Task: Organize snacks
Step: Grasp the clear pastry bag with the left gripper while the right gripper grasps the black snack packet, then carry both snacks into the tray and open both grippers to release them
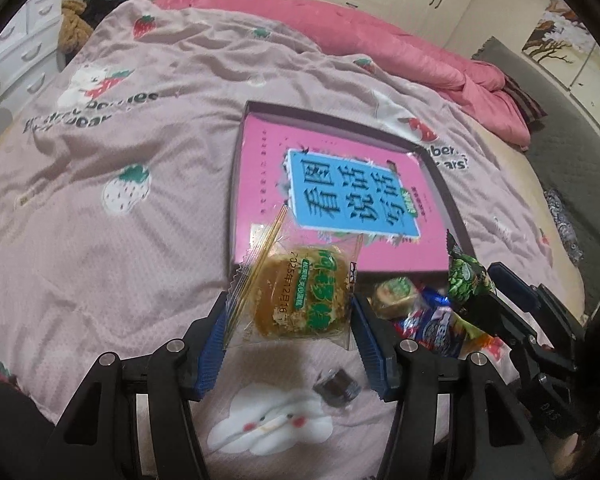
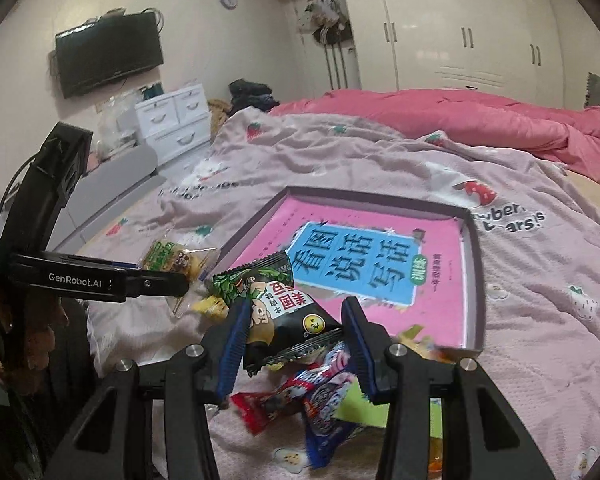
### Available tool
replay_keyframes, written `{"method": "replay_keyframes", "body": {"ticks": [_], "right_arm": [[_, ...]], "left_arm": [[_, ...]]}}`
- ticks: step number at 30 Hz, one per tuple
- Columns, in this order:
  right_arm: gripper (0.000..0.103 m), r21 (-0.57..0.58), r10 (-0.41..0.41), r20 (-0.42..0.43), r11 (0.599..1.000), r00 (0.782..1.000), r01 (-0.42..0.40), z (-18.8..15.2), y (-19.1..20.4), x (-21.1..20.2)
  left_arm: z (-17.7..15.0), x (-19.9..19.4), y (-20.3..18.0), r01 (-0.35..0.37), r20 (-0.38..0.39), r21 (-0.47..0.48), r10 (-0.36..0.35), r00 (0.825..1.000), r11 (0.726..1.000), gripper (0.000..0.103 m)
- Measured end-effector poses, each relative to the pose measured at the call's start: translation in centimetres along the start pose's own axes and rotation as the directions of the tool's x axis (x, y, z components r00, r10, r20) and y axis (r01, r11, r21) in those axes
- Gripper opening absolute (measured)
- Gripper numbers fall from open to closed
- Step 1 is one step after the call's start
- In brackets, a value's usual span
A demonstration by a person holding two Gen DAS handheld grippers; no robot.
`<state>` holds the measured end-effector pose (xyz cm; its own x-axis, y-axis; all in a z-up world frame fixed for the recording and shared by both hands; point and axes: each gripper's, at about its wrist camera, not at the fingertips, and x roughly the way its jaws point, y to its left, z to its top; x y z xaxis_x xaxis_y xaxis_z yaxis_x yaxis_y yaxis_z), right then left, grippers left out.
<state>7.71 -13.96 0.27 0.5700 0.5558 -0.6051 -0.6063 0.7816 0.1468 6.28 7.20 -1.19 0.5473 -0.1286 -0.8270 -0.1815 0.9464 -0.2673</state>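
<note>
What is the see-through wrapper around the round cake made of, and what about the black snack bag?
The clear wrapper around the round golden cake looks like thin glossy plastic film: the cake shows through and it crinkles. The black snack bag with green print looks like shiny opaque plastic or foil film, with crimped, ridged ends.

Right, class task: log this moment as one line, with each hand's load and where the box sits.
left gripper: shut on cake | right gripper: shut on black packet | box: on bed, no snacks in it

Pink book (image 1: pixel 340 184), strawberry-print pink sheet (image 1: pixel 140 168)
</note>
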Motion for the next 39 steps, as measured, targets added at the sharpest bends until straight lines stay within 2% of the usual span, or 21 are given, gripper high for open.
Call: {"method": "replay_keyframes", "body": {"ticks": [13,19,26,28,39], "right_arm": [[0.047,0.137,-0.088,0.065,0.987,0.994,0.078,1.5,-4.5,-0.5],[0.047,0.173,-0.136,0.046,0.977,0.99,0.126,1.7,-6.1,0.4],[0.047,0.193,-0.165,0.009,0.968,0.986,0.16,1.4,-7.4,1.9],[0.047,0.194,-0.172,0.004,0.967,0.985,0.168,1.3,-7.6,2.2],[0.048,0.197,-0.207,-0.067,0.956,0.976,0.217,1.1,-9.2,4.9]], "left_arm": [[3.4,1.9,-1.9,0.019,0.045,0.005,-0.019,0.999,1.0,0.06],[4.6,3.8,-2.4,0.032,0.055,0.014,-0.033,0.998,0.999,0.06],[5.2,6.3,-2.4,0.023,0.033,0.022,-0.024,0.999,0.999,0.06],[5.3,7.0,-2.4,0.015,0.033,0.032,-0.016,0.999,0.999,0.054],[5.0,9.8,-1.8,0.011,-0.031,0.036,-0.01,0.999,0.999,0.052]]}}
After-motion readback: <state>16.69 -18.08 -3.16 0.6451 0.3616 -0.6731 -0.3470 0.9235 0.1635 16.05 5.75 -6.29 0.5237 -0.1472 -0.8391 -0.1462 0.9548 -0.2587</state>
